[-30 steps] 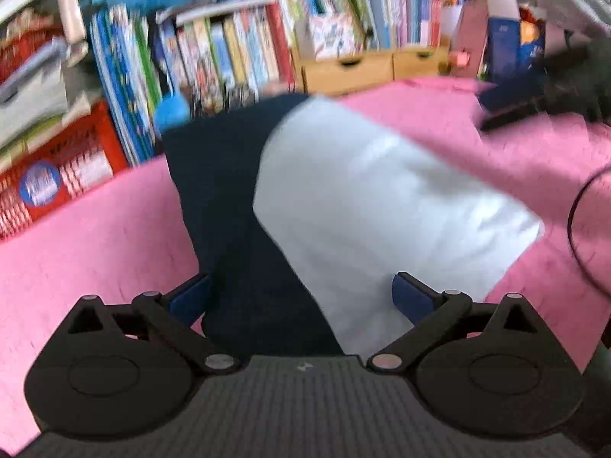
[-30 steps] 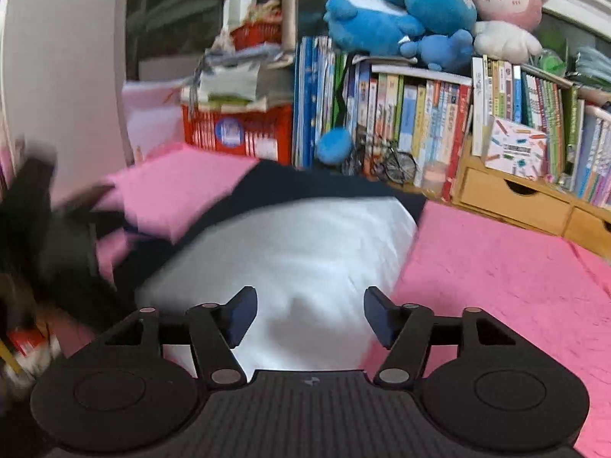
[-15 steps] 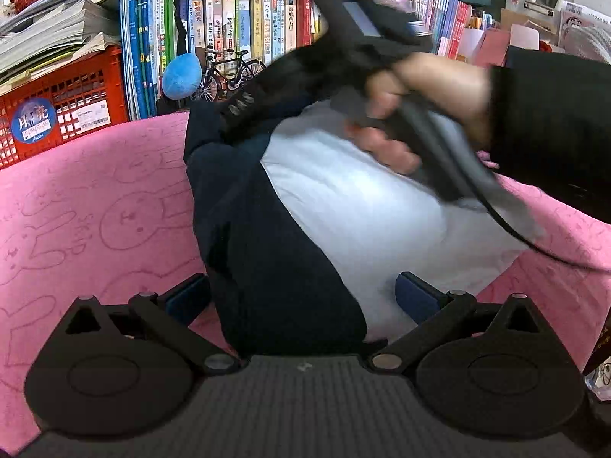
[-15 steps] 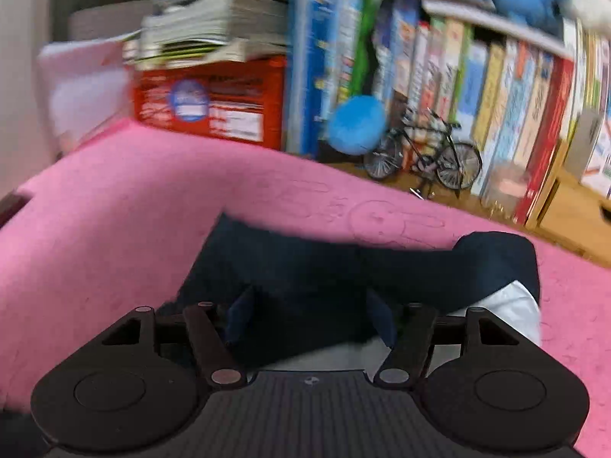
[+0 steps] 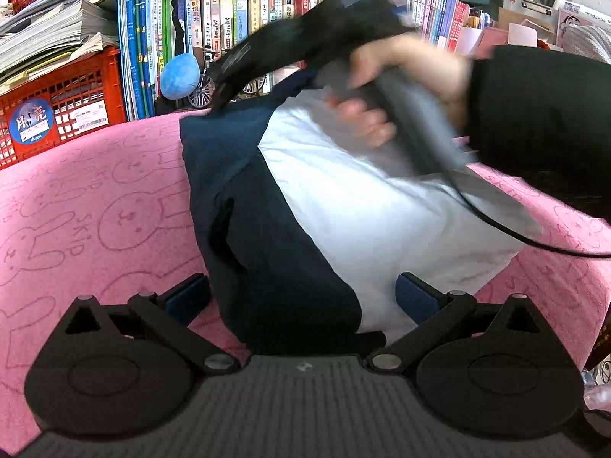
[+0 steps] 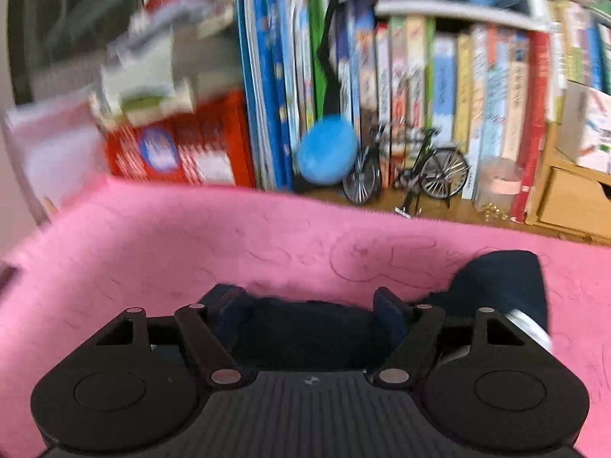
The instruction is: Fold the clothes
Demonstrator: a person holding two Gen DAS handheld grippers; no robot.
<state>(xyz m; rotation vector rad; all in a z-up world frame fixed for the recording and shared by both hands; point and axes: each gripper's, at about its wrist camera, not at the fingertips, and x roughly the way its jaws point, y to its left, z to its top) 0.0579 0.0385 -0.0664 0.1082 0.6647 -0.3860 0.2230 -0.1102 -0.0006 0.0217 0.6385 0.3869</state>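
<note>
Navy-and-white garment (image 5: 305, 206) lying on pink blanket (image 5: 95, 210), mid-fold; right gripper (image 6: 309, 305) opening over navy far edge, pads not pressing; left gripper (image 5: 301, 297) spread wide, straddling near hem; next likely regrasping, folding across.

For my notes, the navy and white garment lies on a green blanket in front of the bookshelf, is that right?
Not quite: the blanket is pink, not green, as the left wrist view shows. The navy and white garment does lie on it in front of the bookshelf.
</note>
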